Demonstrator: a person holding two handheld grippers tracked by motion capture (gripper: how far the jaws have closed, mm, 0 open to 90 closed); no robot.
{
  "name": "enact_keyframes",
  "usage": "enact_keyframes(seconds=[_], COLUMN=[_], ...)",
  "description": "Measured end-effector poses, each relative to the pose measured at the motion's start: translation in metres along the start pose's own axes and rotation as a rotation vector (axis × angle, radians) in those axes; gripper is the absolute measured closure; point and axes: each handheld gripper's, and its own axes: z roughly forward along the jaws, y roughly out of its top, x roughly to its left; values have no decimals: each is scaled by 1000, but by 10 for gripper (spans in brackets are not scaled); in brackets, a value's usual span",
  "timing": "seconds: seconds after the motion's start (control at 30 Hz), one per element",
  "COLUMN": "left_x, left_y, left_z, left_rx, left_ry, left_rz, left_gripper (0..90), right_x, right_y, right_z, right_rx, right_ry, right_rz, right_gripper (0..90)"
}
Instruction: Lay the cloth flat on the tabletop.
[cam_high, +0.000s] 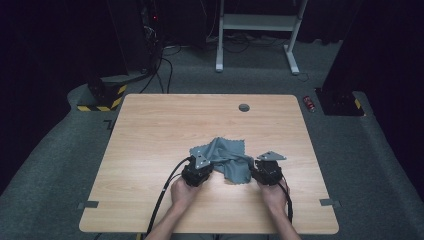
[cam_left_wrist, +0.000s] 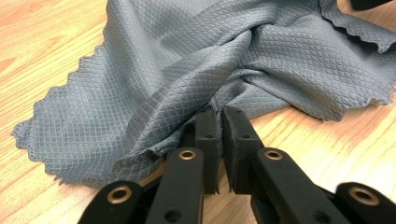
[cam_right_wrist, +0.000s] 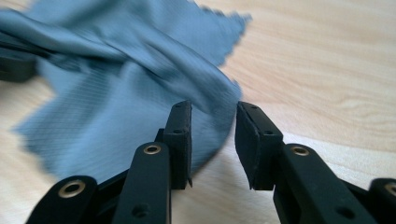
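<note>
A crumpled grey cloth (cam_high: 227, 157) lies on the desk (cam_high: 150, 130), pinched by the left gripper (cam_left_wrist: 219, 116) while the right gripper (cam_right_wrist: 214, 122) fingers stand parted at its edge.

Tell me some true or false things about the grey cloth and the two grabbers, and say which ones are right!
1. The cloth is grey with zigzag edges. True.
2. The cloth lies flat and smooth. False: it is rumpled, with folds across it.
3. The left gripper pinches a fold of the cloth. True.
4. The right gripper is shut tight. False: its jaws stand apart, beside the cloth's edge.
5. The cloth hangs off the table. False: it lies wholly on the wooden top.
</note>
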Motion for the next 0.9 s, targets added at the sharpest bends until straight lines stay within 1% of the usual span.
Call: enact_keyframes(seconds=[0.03,0.07,0.1,0.13,0.17,0.2,0.23,0.3,0.33,0.37,0.43,0.47,0.5,0.57,0.6,0.67,0.7,0.73,0.77,0.9], left_x=[-1,-1,-2,-2,-3,-3,-3,-2,0,0,2,1,1,1,2,5,9,12,12,24], left_y=[0,0,0,0,0,0,0,0,0,0,0,-1,-1,0,0,1,1,1,1,-1], left_z=[0,0,0,0,0,0,0,0,0,0,0,-1,-1,-3,-6,-14,-21,-25,-25,-41], left_rx=[0,1,0,0,-1,-1,-1,-2,-2,-2,-3,-5,-6,-5,-10,-22,-29,-33,-33,-49], left_ry=[3,4,3,3,4,5,1,-9,-14,-22,-35,-34,-34,-48,-55,-64,-69,-70,-70,-68], left_rz=[4,10,17,17,28,30,25,13,12,8,2,9,17,21,20,14,10,3,3,-19], left_gripper=[857,862,863,865,865,868,870,873,875,877,882,886,889,889,889,890,890,890,890,890], right_x=[4,15,20,20,23,27,29,28,27,26,25,26,26,27,27,26,26,26,26,26], right_y=[0,-1,-1,-1,-2,-3,-4,-7,-8,-9,-10,-10,-11,-11,-12,-14,-14,-14,-14,-14], right_z=[-4,-7,-6,-6,-4,1,3,10,13,15,15,15,15,15,15,15,15,15,15,15], right_rx=[-20,-39,-32,-32,-22,-8,0,15,26,24,21,22,17,16,7,-7,-6,-6,-6,-7], right_ry=[6,43,65,65,76,84,84,93,95,94,93,95,93,88,84,85,85,85,85,85], right_rz=[-9,-49,-71,-71,-80,-95,-93,-73,-54,-49,-57,-60,-84,-88,-99,-102,-99,-99,-99,-100], right_gripper=[665,662,655,655,650,644,642,635,629,627,614,606,598,594,586,585,585,585,585,585])
